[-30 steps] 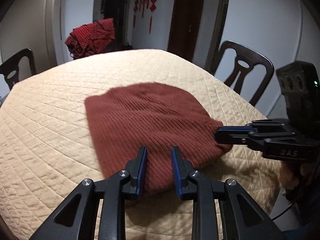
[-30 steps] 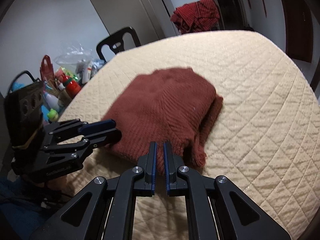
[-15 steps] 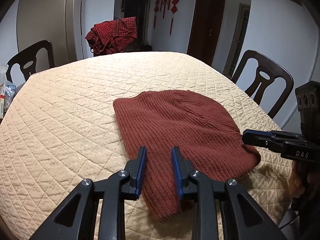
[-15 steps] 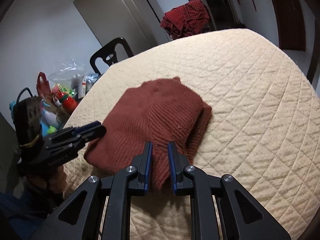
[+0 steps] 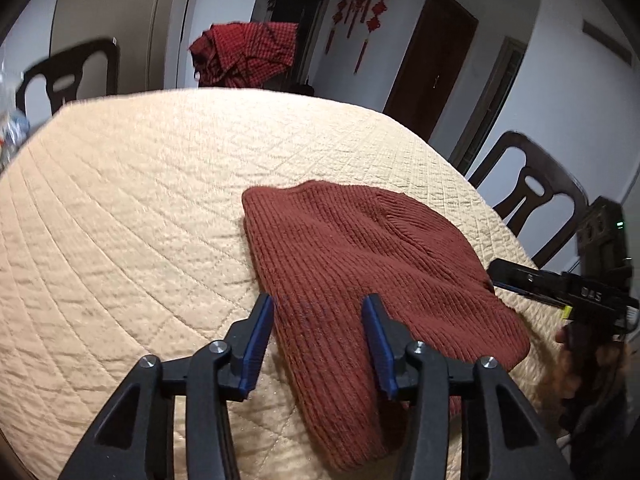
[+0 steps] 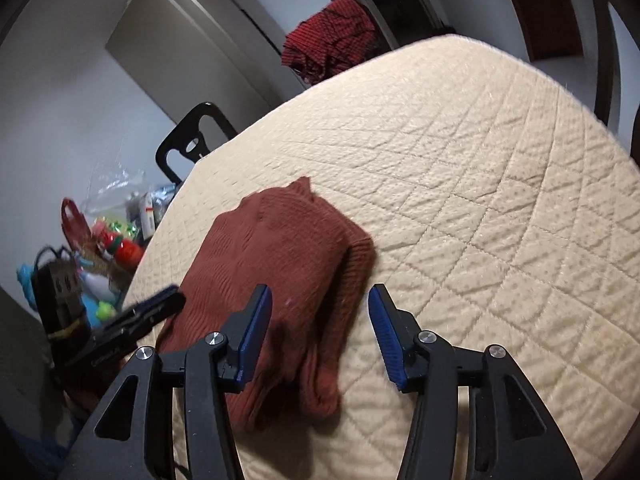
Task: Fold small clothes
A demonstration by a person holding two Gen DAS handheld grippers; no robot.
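A rust-brown ribbed knit garment (image 5: 360,264) lies folded on the quilted beige table (image 5: 132,208); it also shows in the right wrist view (image 6: 276,264). My left gripper (image 5: 318,336) is open and empty, above the garment's near left edge. My right gripper (image 6: 320,328) is open and empty, above the garment's near right edge. The right gripper shows in the left wrist view (image 5: 516,276) at the garment's right side. The left gripper shows in the right wrist view (image 6: 160,304) at its left side.
A red checked cloth (image 5: 248,52) is draped at the far side of the table. Dark wooden chairs (image 5: 532,200) stand around it. A cluttered pile of bags and bottles (image 6: 108,240) sits left of the table.
Both grippers have opened wide and let go of the garment. They have pulled back a little from it, and the garment lies flat on the table.
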